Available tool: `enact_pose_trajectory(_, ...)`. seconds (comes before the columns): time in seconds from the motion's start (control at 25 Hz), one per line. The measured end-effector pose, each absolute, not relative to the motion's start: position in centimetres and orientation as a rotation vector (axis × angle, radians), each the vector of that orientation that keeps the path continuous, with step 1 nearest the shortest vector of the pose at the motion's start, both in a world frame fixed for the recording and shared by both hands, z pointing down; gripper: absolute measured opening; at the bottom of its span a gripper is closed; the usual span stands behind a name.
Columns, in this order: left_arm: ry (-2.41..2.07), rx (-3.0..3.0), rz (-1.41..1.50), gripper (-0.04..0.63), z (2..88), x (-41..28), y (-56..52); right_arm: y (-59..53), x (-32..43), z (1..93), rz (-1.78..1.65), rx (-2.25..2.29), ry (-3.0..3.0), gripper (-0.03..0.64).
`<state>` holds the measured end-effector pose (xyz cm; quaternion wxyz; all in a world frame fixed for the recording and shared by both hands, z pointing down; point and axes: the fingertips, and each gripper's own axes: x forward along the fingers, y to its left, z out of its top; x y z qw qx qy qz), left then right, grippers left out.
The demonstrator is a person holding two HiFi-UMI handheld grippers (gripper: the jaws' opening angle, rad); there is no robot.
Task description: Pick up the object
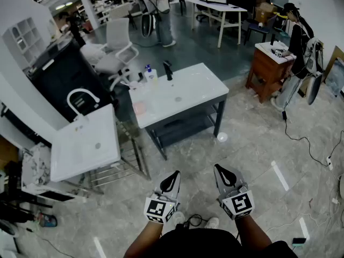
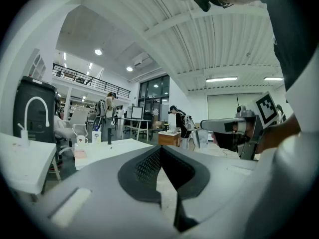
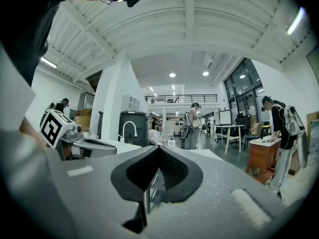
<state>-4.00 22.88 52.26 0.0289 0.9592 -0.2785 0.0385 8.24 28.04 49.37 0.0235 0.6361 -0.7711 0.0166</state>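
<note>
Head view steeply down from above, both gripper views level, all sharing white table (image 1: 200,86)

We cannot tell which of the small things on the white desk (image 1: 201,87) is the object meant, so we give each. A small white bottle with a blue cap (image 1: 149,72) stands upright near the far left corner, at about ten o'clock from the desk's middle. A slim black thing (image 1: 167,70) stands upright just beside it, at eleven o'clock, close to the far edge. A white mug (image 2: 81,140) stands near the bottle's other side. A flat pink pad (image 1: 140,108) lies by the left edge at about eight o'clock, apart from the rest.
</note>
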Motion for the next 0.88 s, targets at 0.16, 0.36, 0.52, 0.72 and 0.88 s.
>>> enact_pose_trajectory(0.16, -0.873, 2.971, 0.118, 0.018, 51.9, -4.6, 22.8, 28.1, 7.6, 49.3, 0.056, 1.955, -2.366, 0.002)
enact_pose_trajectory(0.36, -0.874, 2.974, 0.136, 0.017, 51.6, -5.4, 22.4, 27.5, 6.6, 49.0, 0.046, 1.954, -2.366, 0.002)
enact_pose_trajectory(0.52, -0.886, 2.972, 0.146, 0.018, 52.1, -7.3, 21.4, 26.2, 5.4, 48.5, -0.013, 2.029, -2.414, 0.003)
enact_pose_trajectory(0.72, -0.890, 2.963, 0.130, 0.017, 52.4, -9.8, 19.5, 24.1, 2.8, 48.5, -0.011, 1.998, -2.434, 0.003)
enact_pose_trajectory(0.88, -0.889, 2.977, 0.124, 0.018, 52.2, -11.8, 17.6, 22.2, 0.5, 48.5, -0.020, 1.970, -2.439, 0.003)
